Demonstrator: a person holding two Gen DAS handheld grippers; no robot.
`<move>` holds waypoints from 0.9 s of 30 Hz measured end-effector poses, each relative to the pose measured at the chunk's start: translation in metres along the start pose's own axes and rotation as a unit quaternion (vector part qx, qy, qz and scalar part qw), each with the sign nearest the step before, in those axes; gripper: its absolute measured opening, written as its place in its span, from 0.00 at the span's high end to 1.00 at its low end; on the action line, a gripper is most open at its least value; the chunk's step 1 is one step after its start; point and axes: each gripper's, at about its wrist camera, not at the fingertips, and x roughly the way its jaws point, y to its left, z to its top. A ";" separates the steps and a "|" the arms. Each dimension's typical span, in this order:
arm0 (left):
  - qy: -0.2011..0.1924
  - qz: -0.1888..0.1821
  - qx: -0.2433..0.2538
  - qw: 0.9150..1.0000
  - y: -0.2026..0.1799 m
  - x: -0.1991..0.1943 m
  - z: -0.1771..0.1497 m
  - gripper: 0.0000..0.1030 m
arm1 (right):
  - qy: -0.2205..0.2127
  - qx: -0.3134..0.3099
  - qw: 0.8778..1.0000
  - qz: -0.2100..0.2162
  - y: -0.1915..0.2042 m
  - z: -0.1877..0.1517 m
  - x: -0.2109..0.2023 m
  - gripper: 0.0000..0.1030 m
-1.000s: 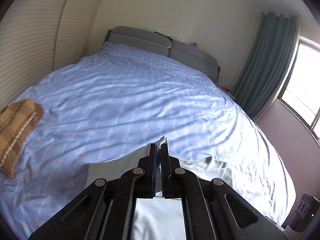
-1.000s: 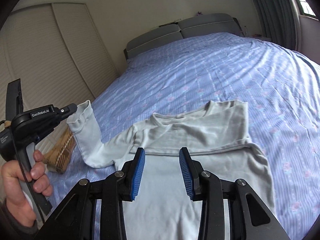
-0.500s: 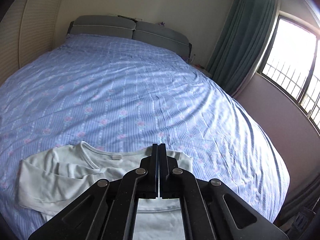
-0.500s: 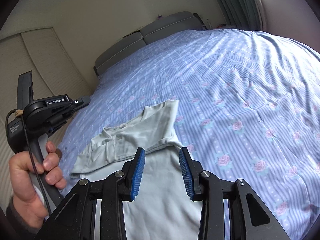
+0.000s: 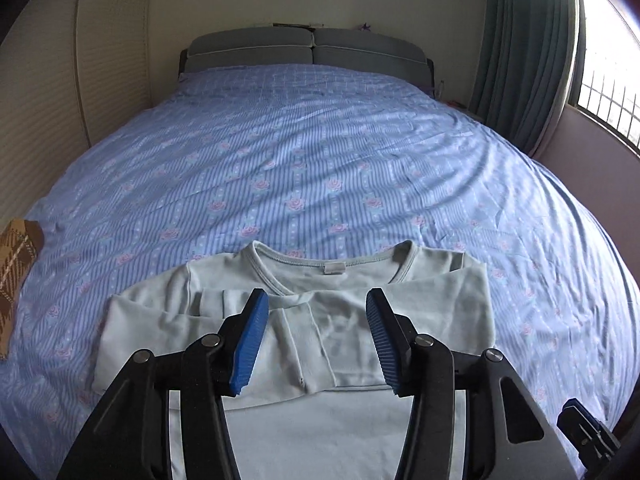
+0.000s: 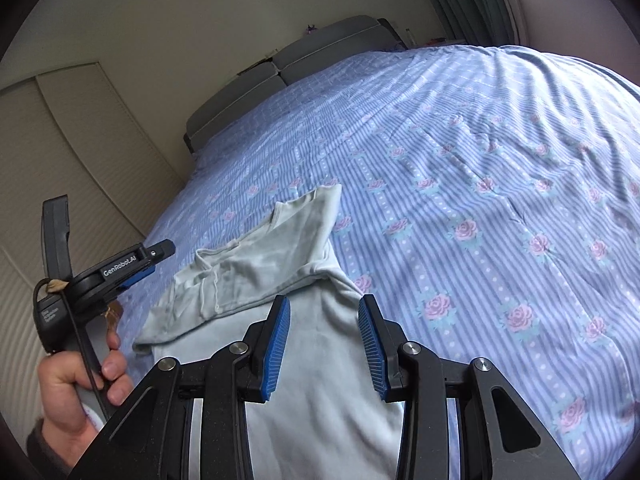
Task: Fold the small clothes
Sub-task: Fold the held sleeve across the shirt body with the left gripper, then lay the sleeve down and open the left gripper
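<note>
A pale mint long-sleeved child's top (image 5: 344, 320) lies flat on the bed, neck towards the headboard, both sleeves folded in across the chest. My left gripper (image 5: 316, 340) is open and empty, hovering just above the folded sleeves. In the right wrist view the top (image 6: 280, 256) lies ahead and left. My right gripper (image 6: 324, 344) is open and empty over the top's lower body. The left gripper (image 6: 132, 266) shows there at the left, held in a hand.
The bed (image 5: 320, 152) has a blue striped sheet with pink roses. A brown plaid cloth (image 5: 16, 256) lies at its left edge. A grey headboard (image 5: 308, 50) is at the far end, wardrobe doors (image 6: 60, 152) at the left, curtain and window (image 5: 600, 60) at the right.
My left gripper carried the left sleeve across the chest, then opened and let it go. The sleeve now lies folded on the top. The right gripper stayed open.
</note>
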 end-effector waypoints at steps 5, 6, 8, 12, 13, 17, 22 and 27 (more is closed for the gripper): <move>0.024 0.024 0.036 0.999 -0.013 0.023 -0.018 0.51 | 0.009 -0.001 1.000 0.005 -0.003 -0.011 0.010 0.64; 0.029 0.031 0.043 0.998 -0.015 0.027 -0.020 0.51 | 0.011 0.004 1.000 0.006 -0.005 -0.013 0.012 0.64; 0.038 0.042 0.053 0.997 -0.018 0.035 -0.026 0.52 | 0.012 0.014 1.000 0.010 -0.010 -0.014 0.014 0.64; 0.056 0.062 0.065 0.994 -0.020 0.049 -0.033 0.57 | 0.010 0.033 0.999 0.018 -0.019 -0.015 0.015 0.64; 0.060 0.068 0.069 0.994 -0.021 0.052 -0.034 0.58 | 0.010 0.036 0.999 0.020 -0.021 -0.015 0.015 0.64; 0.078 0.088 0.084 0.990 -0.022 0.066 -0.040 0.59 | 0.008 0.045 0.999 0.029 -0.026 -0.016 0.015 0.64; 0.084 0.097 0.084 0.988 -0.022 0.073 -0.044 0.76 | 0.006 0.056 0.998 0.035 -0.034 -0.015 0.015 0.64; 0.079 0.096 0.068 0.990 -0.011 0.063 -0.043 0.88 | 0.003 0.069 0.997 0.037 -0.041 -0.015 0.013 0.64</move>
